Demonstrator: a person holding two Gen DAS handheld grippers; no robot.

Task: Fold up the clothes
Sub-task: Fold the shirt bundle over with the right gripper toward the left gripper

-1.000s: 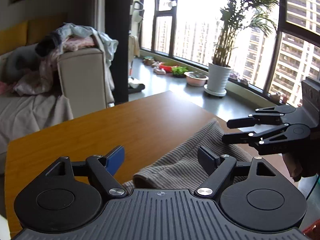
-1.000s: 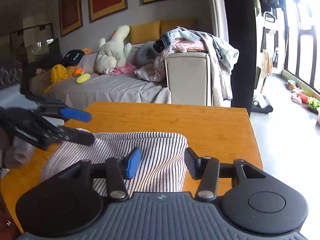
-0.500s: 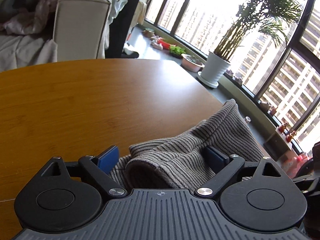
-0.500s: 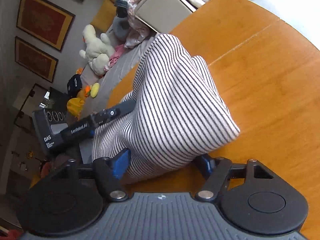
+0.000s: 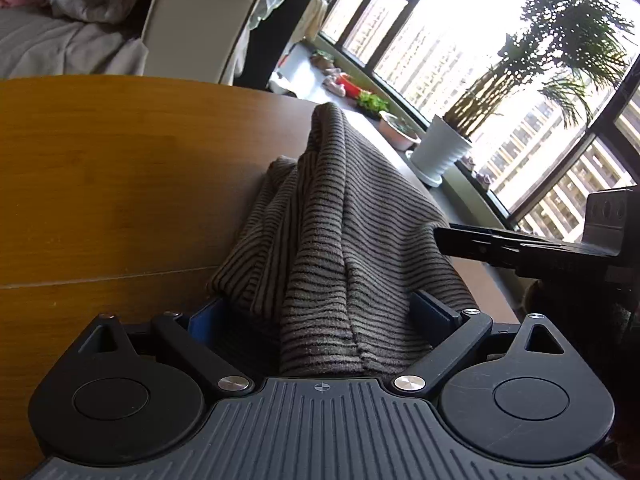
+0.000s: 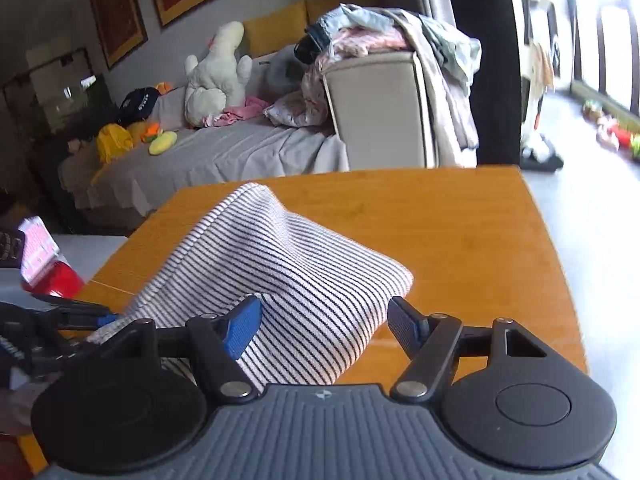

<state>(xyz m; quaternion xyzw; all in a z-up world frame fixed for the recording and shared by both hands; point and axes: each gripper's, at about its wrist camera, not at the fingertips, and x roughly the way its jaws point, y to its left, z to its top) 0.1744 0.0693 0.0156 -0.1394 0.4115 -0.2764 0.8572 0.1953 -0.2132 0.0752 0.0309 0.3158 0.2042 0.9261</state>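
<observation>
Striped garment (image 5: pixel 340 240) bunched in a soft heap on the wooden table (image 5: pixel 120 184), near the corner on the window side, one end peaked up into a ridge. Knit fabric by the look of it: light, limp, likely to sag and slide out of shape the moment it is lifted; no stiffness to lean on, nothing fragile. Best taken at hems or corners rather than the middle of the heap, where only a loose fold would come up.

Left gripper (image 5: pixel 320 312) spread wide, jaws just opened further, the near end of the cloth lying between the blue pads without being pressed. Right gripper (image 6: pixel 324 326) also spread, jaws lately widened too, the striped cloth's edge passing between its pads; left pad (image 6: pixel 242 328) close against the fabric, right pad clear of it, so no pinch. Right gripper visible from the left wrist view (image 5: pixel 504 246) as a dark bar just beside the heap.

Table smooth, bare, warm-toned, with a seam across it; cloth probably slides easily on it. Behind: sofa (image 6: pixel 224 152) with a plush toy (image 6: pixel 218 76), a pile of other clothes (image 6: pixel 384 32) on the armrest, a potted palm (image 5: pixel 440 152) by tall windows.
</observation>
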